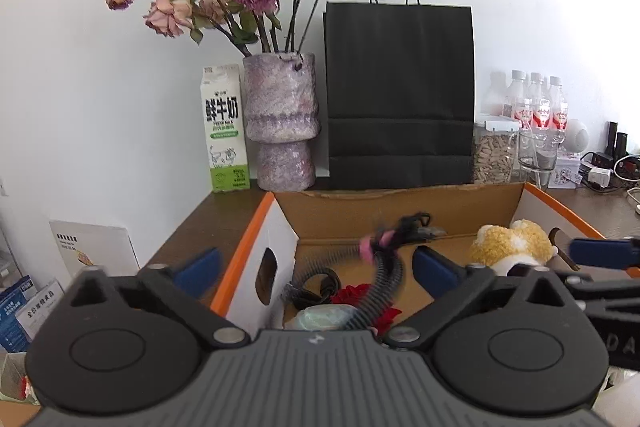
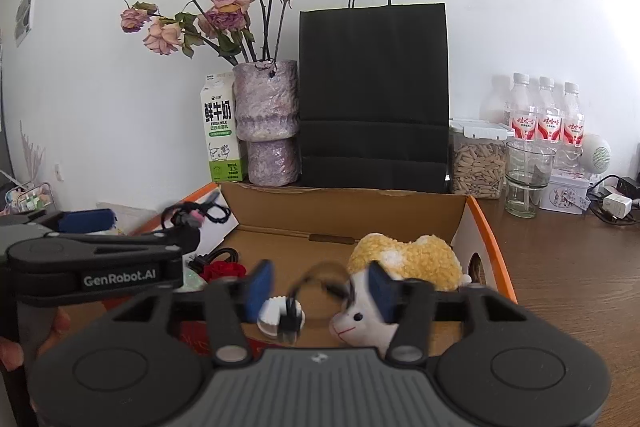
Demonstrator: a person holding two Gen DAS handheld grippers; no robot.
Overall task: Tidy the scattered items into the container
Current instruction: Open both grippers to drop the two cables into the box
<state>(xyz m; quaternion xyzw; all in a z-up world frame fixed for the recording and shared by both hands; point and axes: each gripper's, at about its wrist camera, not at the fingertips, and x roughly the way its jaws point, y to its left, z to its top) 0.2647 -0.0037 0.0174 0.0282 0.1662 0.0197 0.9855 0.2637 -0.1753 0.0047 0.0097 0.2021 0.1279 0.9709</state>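
Note:
An open cardboard box (image 1: 400, 211) with orange edges holds a yellow and white plush toy (image 1: 512, 243), a red rose (image 1: 360, 295), a black cable (image 1: 320, 281) and a pale wrapped item (image 1: 320, 319). My left gripper (image 1: 316, 267) stands open over the box. A blurred black ribbed piece with a pink part (image 1: 380, 243) is between its fingers, touching neither pad. My right gripper (image 2: 320, 287) is open above the box (image 2: 340, 215). A blurred small white and black item (image 2: 284, 315) is loose between its pads. The plush toy (image 2: 404, 259) lies just behind its right finger.
Behind the box stand a milk carton (image 1: 224, 131), a purple vase of dried roses (image 1: 284, 123) and a black paper bag (image 1: 400, 95). To the right stand a jar of seeds (image 2: 476, 163), a glass (image 2: 528, 171), water bottles (image 2: 548, 115) and chargers (image 2: 616, 205). Wooden tabletop (image 2: 560, 267) lies right of the box.

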